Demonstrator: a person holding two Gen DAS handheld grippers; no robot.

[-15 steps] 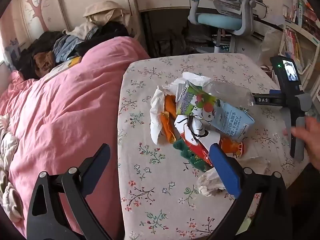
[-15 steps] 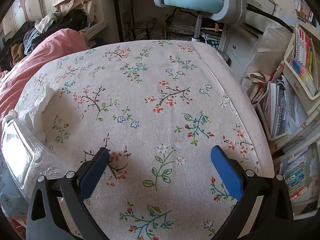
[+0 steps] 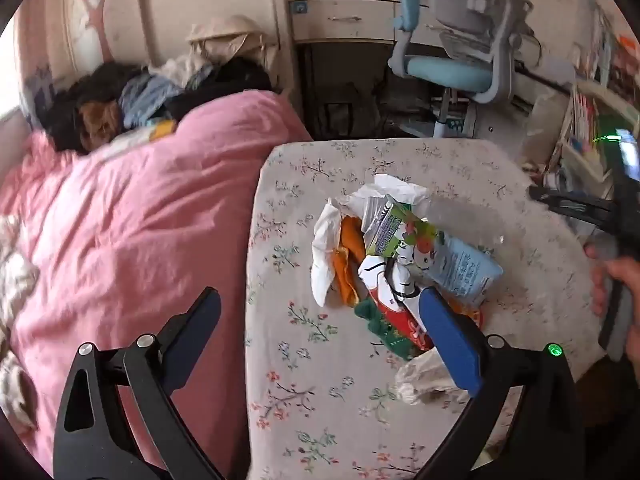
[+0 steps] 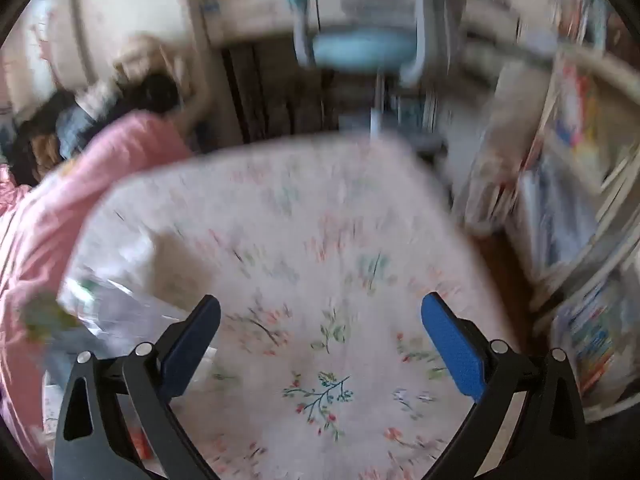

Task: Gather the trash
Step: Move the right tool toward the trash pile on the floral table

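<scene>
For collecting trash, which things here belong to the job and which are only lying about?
Belongs to the job:
- milk carton
- white tissue
- red and green wrapper
- crumpled plastic

Only lying about:
- pink quilt
- clothes pile
- desk chair
- books

Both wrist views tilt down over the floral table [image 3: 320, 400], sharing it and the chair [image 4: 360, 44].

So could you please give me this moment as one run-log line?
left gripper: open, empty | right gripper: open, empty | pile of cartons, wrappers and tissues: untouched on floral tablecloth | phase: approach
</scene>
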